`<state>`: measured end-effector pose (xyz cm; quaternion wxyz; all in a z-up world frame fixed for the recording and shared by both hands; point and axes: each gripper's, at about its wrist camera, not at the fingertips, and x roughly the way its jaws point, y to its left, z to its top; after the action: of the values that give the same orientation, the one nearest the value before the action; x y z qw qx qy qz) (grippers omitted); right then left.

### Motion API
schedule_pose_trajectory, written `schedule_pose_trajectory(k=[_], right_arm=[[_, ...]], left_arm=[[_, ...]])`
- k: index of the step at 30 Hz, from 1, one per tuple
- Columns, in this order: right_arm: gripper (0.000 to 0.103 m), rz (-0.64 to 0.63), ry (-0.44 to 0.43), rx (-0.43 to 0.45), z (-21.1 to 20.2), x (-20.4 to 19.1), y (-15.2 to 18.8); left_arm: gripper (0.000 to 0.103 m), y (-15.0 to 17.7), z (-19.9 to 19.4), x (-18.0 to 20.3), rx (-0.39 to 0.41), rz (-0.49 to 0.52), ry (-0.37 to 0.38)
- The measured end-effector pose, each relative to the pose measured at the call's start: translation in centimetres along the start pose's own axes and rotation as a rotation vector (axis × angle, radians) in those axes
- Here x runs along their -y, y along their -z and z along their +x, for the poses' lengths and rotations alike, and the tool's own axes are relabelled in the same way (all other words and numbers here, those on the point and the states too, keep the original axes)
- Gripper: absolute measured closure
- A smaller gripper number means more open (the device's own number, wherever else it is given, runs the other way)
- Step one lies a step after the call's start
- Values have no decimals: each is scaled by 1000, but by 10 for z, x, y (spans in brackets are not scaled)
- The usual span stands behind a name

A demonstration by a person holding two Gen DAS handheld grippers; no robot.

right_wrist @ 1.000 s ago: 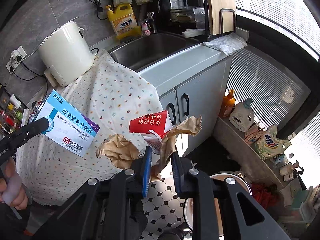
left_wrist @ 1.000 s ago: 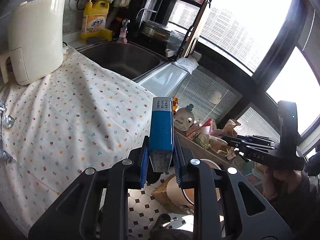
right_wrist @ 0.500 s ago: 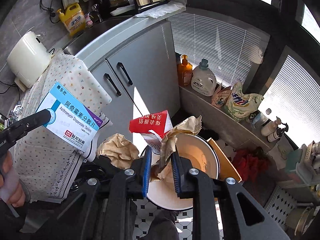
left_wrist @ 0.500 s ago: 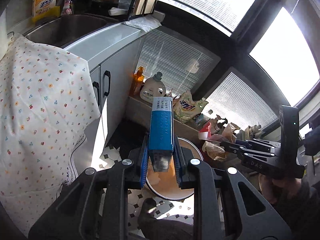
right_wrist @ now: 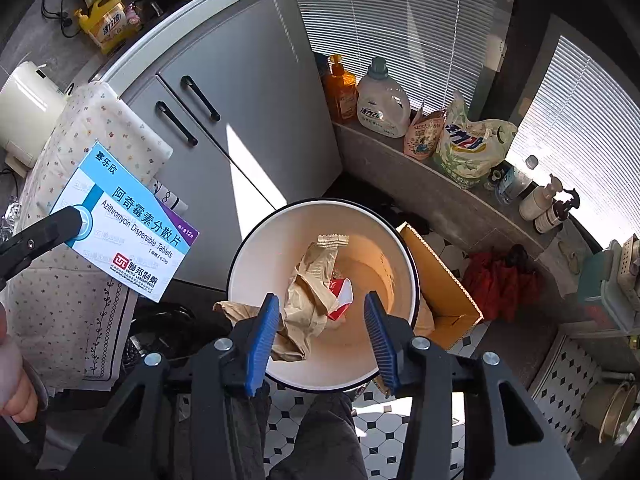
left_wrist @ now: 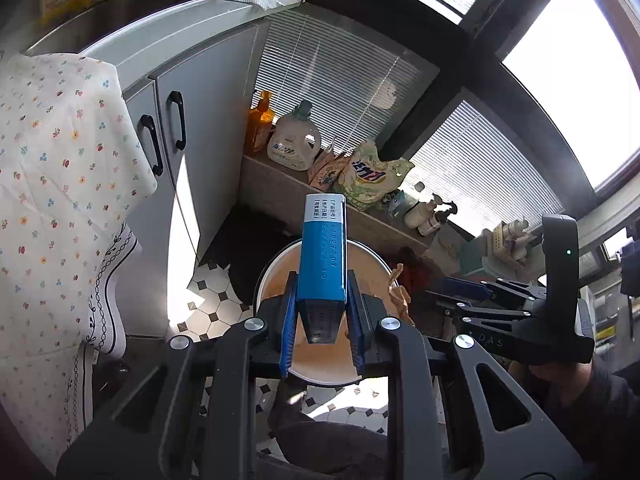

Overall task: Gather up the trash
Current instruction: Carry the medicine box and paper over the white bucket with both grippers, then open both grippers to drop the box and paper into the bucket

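My left gripper (left_wrist: 322,334) is shut on a blue and white medicine box (left_wrist: 323,256), held upright above the round white trash bin (left_wrist: 276,268). The box also shows in the right wrist view (right_wrist: 128,220), left of the bin (right_wrist: 248,256). My right gripper (right_wrist: 320,336) is open right over the bin's mouth. Crumpled brown paper (right_wrist: 308,300) and a red and white wrapper (right_wrist: 340,292) lie loose between the fingers, inside the bin. The right gripper also shows in the left wrist view (left_wrist: 452,300), to the right of the bin.
Grey cabinet doors (right_wrist: 248,92) stand behind the bin. A floral cloth (left_wrist: 60,168) hangs at the left. A ledge holds detergent bottles (right_wrist: 382,100) and bags (right_wrist: 468,144). An open cardboard box (right_wrist: 444,288) and a red cloth (right_wrist: 496,280) sit right of the bin on the tiled floor.
Both grippers swung from the counter down over the bin. My right gripper opened and let go of the brown paper and red wrapper, which dropped into the bin. The left still holds the box.
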<state>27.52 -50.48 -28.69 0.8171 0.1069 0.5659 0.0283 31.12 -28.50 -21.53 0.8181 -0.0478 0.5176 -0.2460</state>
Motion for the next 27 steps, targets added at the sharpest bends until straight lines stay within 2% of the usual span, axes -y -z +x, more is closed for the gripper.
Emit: schedule_pose_trajectory(k=[12, 17, 19, 20, 21, 23, 27], right_arm=[[58, 78, -10, 16, -23, 27, 11], [58, 106, 5, 39, -39, 37, 14], [58, 117, 12, 47, -45, 41, 14], [58, 121, 16, 50, -47, 42, 15], [58, 126, 20, 54, -49, 44, 16], [58, 138, 24, 59, -53, 47, 17], [55, 153, 18, 66, -57, 47, 16]], left_arm=[[81, 3, 21, 16, -52, 33, 11], [81, 1, 37, 33, -81, 62, 45], [80, 0, 43, 40, -97, 63, 85], [76, -1, 45, 43, -101, 61, 107], [64, -3, 47, 45, -104, 62, 119], [46, -5, 47, 50, -92, 70, 127], [35, -10, 43, 51, -80, 77, 122]])
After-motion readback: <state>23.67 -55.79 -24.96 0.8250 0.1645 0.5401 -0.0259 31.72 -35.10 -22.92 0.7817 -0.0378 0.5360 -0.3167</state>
